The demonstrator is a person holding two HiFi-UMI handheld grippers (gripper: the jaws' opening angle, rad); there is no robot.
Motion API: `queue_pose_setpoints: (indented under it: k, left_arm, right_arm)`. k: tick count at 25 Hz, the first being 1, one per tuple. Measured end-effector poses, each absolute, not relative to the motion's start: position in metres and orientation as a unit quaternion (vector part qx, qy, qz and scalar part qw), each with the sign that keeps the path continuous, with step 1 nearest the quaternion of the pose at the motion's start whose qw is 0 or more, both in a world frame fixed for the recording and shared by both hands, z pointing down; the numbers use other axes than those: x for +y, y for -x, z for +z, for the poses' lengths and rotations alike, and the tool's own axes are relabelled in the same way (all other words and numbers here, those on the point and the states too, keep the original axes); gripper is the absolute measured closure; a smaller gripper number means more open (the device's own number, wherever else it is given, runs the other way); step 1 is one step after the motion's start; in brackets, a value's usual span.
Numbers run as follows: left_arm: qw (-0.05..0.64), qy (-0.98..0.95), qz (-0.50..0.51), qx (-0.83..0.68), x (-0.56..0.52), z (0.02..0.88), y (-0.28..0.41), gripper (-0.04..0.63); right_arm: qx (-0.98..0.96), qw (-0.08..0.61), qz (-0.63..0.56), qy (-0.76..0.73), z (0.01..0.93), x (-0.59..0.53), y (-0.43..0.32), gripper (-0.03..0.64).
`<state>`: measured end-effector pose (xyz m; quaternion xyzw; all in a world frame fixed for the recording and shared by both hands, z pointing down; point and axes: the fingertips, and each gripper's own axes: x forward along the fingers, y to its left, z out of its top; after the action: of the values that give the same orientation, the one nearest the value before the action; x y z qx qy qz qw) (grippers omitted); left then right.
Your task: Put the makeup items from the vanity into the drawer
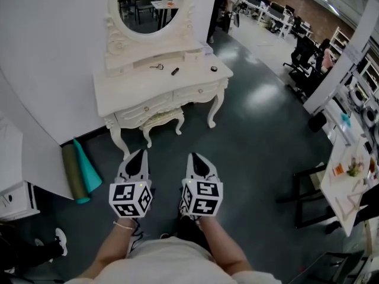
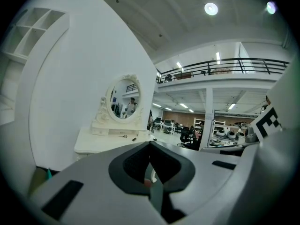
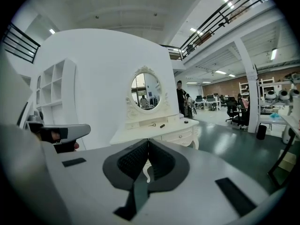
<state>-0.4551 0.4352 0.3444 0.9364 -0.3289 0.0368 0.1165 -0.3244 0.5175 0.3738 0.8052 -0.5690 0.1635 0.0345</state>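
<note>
Office floor (image 1: 254, 135), vanity (image 1: 136, 90) ahead, left gripper (image 1: 142, 153), right gripper (image 1: 194, 157) side by side, both pressed together

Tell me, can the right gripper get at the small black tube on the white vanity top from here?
Probably not yet. The right gripper is well short of the small black tube, with dark floor between it and the white vanity. Nothing blocks the path, but its jaws are shut.

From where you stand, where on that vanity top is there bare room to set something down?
On the vanity, the left half is bare, up to the small item. So is the front strip, and the gap between stick and round pot. Small item and stick crowd the middle, below the mirror.
</note>
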Motion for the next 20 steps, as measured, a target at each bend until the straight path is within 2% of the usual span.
queue_pose_setpoints:
  k: [20]
  left_arm:
    - [0.123,-0.922,0.042,-0.365,0.326,0.340,0.293,0.592]
  right_arm:
    - [-0.594,0.050,0.166,-0.786,0.371,0.410,0.152,0.598]
